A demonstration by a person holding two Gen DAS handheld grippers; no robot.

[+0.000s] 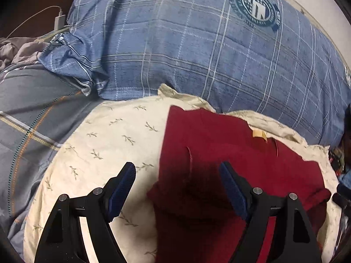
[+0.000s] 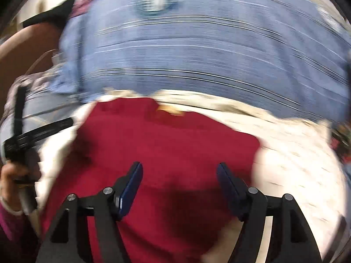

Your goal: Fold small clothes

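Observation:
A dark red garment (image 1: 219, 153) lies spread on a cream leaf-print sheet (image 1: 105, 144), with a small tan label (image 1: 258, 134) near its far edge. My left gripper (image 1: 177, 171) is open and empty, hovering over the garment's left edge. In the blurred right wrist view my right gripper (image 2: 179, 171) is open and empty above the middle of the red garment (image 2: 171, 144). The left gripper's black frame (image 2: 24, 135) and the hand holding it show at the left of that view.
A large blue plaid pillow (image 1: 197, 43) lies right behind the garment. A grey striped blanket (image 1: 33, 114) is at the left, with a white charger and cable (image 1: 59, 19) behind it. Dark clutter sits at the far right edge (image 1: 342, 164).

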